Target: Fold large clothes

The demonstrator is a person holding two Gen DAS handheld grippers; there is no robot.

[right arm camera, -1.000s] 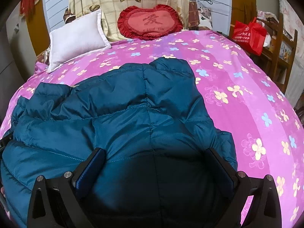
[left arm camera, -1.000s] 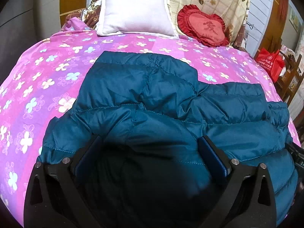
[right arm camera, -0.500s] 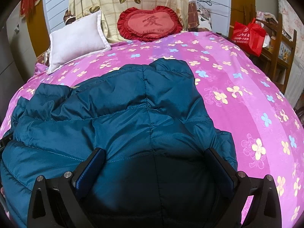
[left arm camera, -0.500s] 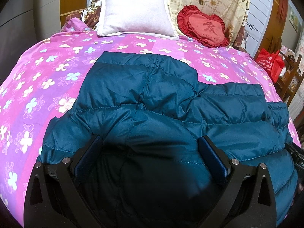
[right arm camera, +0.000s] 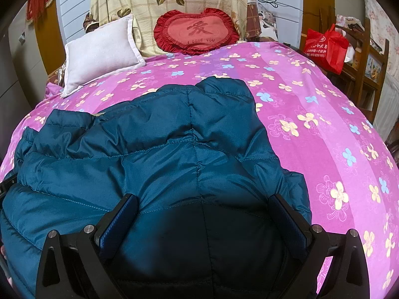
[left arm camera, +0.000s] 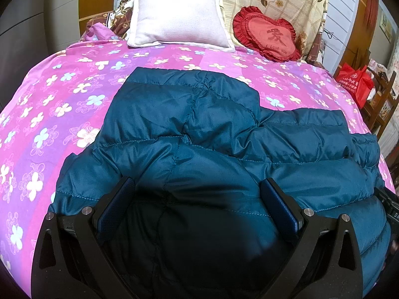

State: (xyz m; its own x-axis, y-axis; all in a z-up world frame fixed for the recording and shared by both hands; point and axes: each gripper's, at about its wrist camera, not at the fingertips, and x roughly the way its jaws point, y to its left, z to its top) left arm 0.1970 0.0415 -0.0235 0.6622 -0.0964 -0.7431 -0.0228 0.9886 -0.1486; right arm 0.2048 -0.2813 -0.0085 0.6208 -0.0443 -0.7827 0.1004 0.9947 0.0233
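A teal quilted down jacket (left arm camera: 189, 124) lies spread on a pink flowered bedspread (left arm camera: 49, 104); it also shows in the right wrist view (right arm camera: 159, 149). My left gripper (left arm camera: 198, 186) is open, its jaws wide apart just above the jacket's near edge, on its left part. My right gripper (right arm camera: 203, 201) is open in the same way over the jacket's right part. Neither holds cloth. The jacket's nearest edge is hidden in shadow under both grippers.
A white pillow (left arm camera: 177, 17) and a red heart cushion (left arm camera: 269, 35) lean at the head of the bed. A red bag (right arm camera: 326, 47) sits on wooden furniture at the right. Bare bedspread (right arm camera: 324, 124) lies right of the jacket.
Both grippers have shifted very slightly over the jacket. The jaws stay open and the jacket has not moved.
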